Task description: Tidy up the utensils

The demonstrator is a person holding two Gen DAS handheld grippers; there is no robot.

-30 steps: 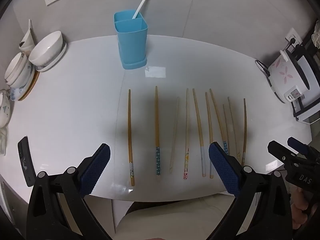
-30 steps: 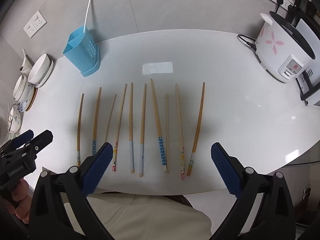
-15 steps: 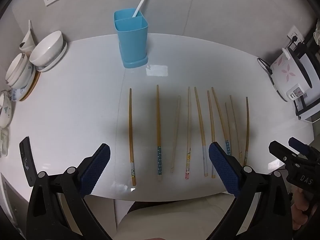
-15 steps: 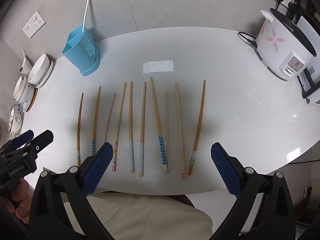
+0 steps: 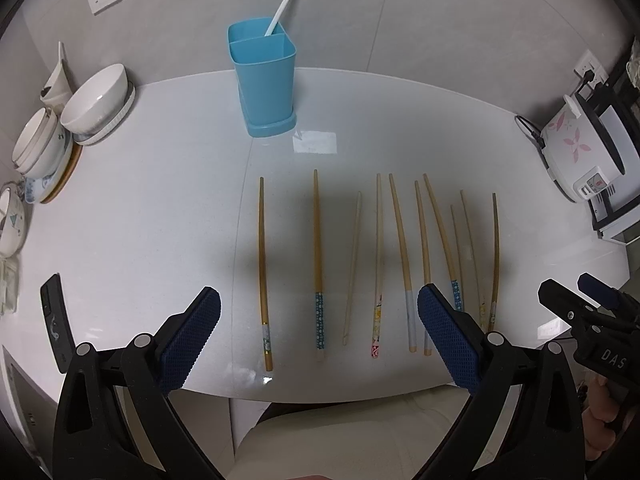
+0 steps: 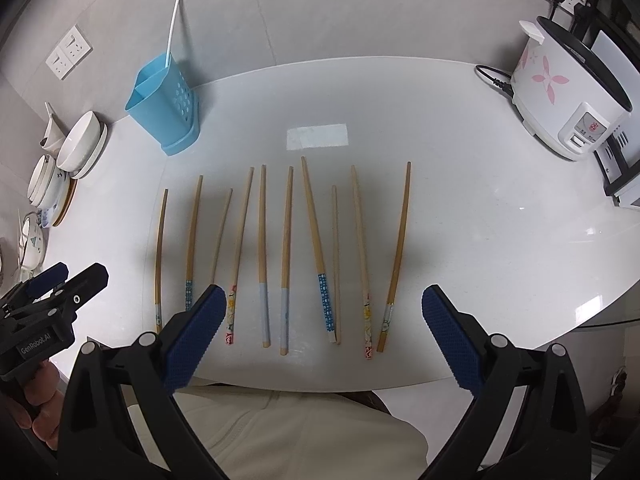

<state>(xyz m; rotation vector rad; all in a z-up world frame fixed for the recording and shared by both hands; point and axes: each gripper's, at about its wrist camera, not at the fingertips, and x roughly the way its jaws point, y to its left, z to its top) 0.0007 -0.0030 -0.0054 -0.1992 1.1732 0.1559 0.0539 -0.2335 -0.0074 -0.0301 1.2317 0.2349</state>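
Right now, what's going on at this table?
A person holds two handheld grippers over a white table. Both the left gripper and the right gripper are open and hold nothing. Ten chopsticks lie side by side on the table, none picked up yet. The blue utensil holder stands upright at the back with one white utensil in it. Sorting hasn't visibly started.

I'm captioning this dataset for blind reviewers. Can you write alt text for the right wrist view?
Ten wooden chopsticks lie side by side on a white table, with the open right gripper hovering over their near ends. A blue utensil holder with a white straw stands far left, a rice cooker far right, and the left gripper is at the left edge.
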